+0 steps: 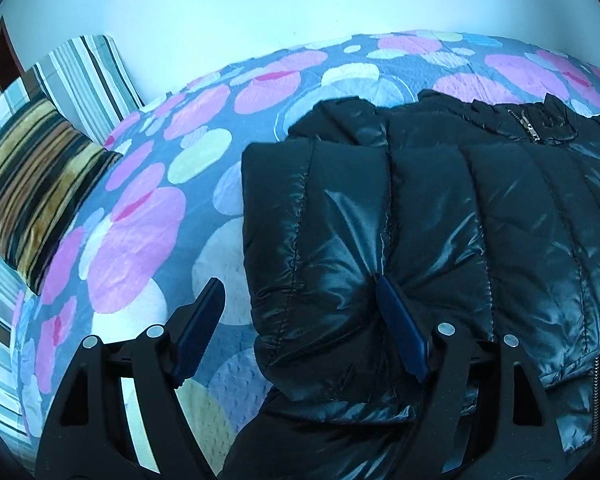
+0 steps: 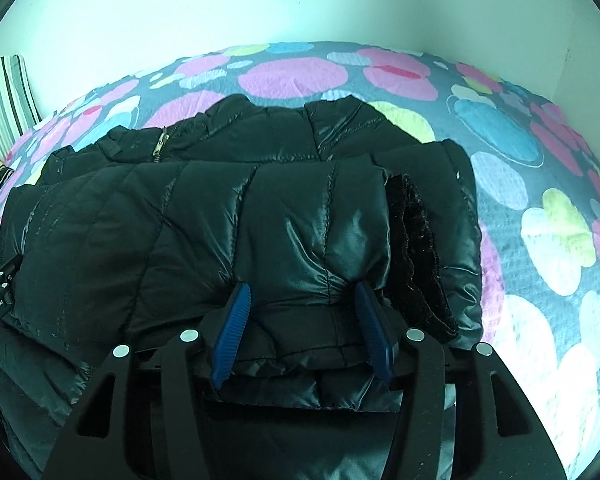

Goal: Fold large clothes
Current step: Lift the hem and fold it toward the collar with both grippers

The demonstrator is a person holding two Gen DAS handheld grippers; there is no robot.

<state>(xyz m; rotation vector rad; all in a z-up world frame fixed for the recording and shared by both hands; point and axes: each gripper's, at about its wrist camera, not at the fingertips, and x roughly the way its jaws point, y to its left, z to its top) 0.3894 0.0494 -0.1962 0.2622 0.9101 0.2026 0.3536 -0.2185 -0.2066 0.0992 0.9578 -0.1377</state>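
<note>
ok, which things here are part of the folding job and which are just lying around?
Job:
- shiny black quilted puffer jacket, folded over on the bed
- left hand-held gripper
- right hand-held gripper

Lying about:
- brown-and-black striped cushion
- grey-and-white striped pillow
- grey bedspread with pink circles, only the work surface
</note>
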